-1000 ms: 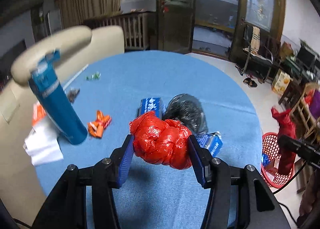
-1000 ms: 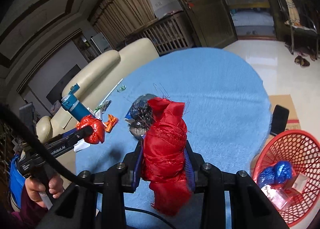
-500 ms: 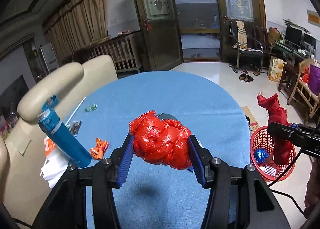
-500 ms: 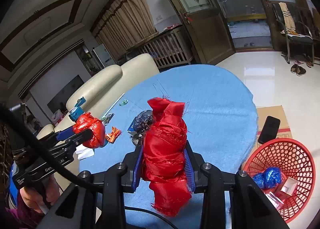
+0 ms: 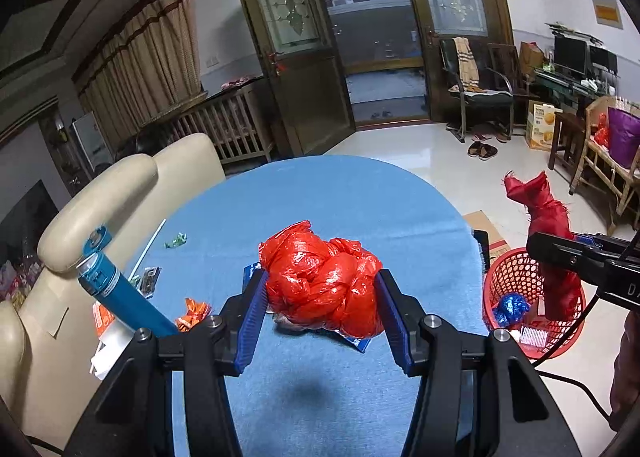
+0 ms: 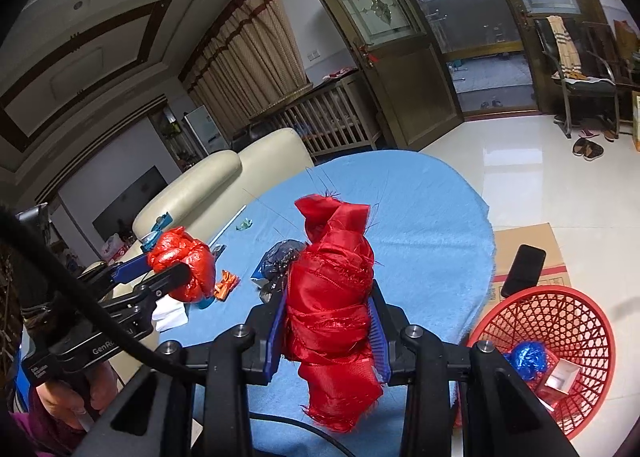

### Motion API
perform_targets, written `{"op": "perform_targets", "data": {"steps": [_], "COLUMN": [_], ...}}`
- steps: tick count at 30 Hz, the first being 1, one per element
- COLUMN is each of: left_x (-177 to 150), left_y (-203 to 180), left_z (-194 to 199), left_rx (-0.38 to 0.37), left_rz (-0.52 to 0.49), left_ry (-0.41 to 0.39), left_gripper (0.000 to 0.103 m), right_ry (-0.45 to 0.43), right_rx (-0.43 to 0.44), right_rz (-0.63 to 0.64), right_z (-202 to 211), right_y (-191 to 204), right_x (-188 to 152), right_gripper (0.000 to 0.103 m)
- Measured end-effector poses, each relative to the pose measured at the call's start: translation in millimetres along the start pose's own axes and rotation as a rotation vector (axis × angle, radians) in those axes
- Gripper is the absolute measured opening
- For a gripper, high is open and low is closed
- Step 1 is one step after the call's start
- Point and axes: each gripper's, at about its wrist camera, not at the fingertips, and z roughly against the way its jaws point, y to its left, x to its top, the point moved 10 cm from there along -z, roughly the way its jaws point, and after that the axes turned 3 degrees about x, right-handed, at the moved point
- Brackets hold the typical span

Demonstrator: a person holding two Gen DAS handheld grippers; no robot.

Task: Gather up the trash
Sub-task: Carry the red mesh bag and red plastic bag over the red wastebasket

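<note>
My left gripper is shut on a crumpled red plastic bag and holds it well above the blue table. My right gripper is shut on a rolled red cloth bundle, held upright above the table's right side. In the left wrist view the cloth bundle hangs over the red mesh basket on the floor. The basket holds a blue foil ball and small boxes.
On the table lie a blue bottle, an orange wrapper, a green wrapper, a straw, white paper, blue packets and a dark bag. A cream sofa borders the left. Cardboard and a phone lie on the floor.
Both grippers have risen and tilted up with their loads. The table looks farther away, and the cloth bundle now hangs above the basket.
</note>
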Motion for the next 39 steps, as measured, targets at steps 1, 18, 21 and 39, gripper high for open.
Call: {"op": "perform_targets", "data": {"steps": [1, 18, 21, 39], "left_x": [1, 10, 11, 20], "left_y": [-3, -32, -38, -76], "left_z": [1, 2, 1, -5], "left_rx": [-0.001, -0.017, -0.024, -0.053], "left_rz": [-0.006, -0.069, -0.075, -0.146], "left_ry": [-0.001, -0.009, -0.008, -0.001], "left_gripper": [0.056, 0.056, 0.056, 0.056], "right_ry": [-0.003, -0.042, -0.045, -0.073], "right_rx": [-0.001, -0.014, -0.019, -0.039], "right_rz": [-0.002, -0.041, -0.047, -0.095], "right_z": [1, 21, 23, 37], "right_y": [-1, -21, -25, -59], "right_x": [0, 7, 7, 10], "right_gripper": [0.039, 0.039, 0.039, 0.039]}}
